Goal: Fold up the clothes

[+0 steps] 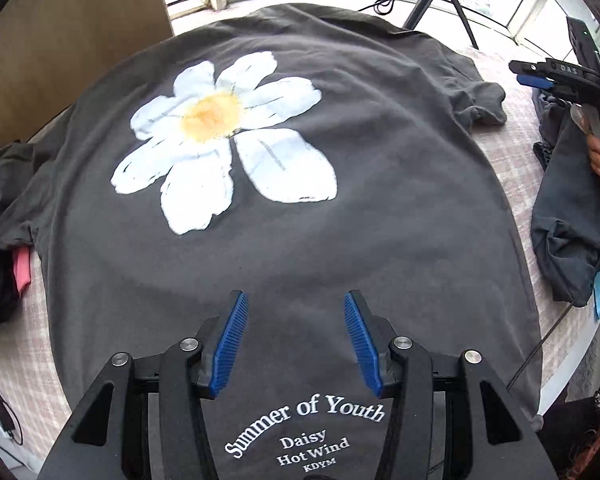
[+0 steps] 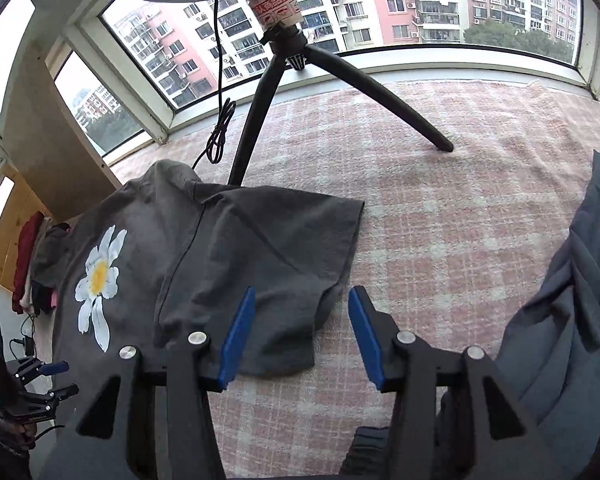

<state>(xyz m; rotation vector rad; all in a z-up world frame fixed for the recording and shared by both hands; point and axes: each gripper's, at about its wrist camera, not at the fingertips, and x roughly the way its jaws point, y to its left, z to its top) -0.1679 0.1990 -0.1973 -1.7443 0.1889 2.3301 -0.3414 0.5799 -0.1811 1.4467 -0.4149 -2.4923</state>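
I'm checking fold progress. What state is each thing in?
T-shirt: spread flat, print up, unfolded.
Right sleeve: wrinkled, lying out to the side.
Left gripper: open, empty, over the shirt.
Right gripper: open, empty, beside the sleeve.
Other garment: crumpled.

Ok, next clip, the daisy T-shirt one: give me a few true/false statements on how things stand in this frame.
1. The grey T-shirt lies spread with its daisy print facing up. True.
2. The left gripper is clamped on the hem. False: its jaws stand open above the fabric, nothing between them.
3. The right gripper is open, with the sleeve ahead of it. True.
4. The checked cover under the shirt is blue. False: it is pink and white.
5. A tripod stands on the cover near the window. True.
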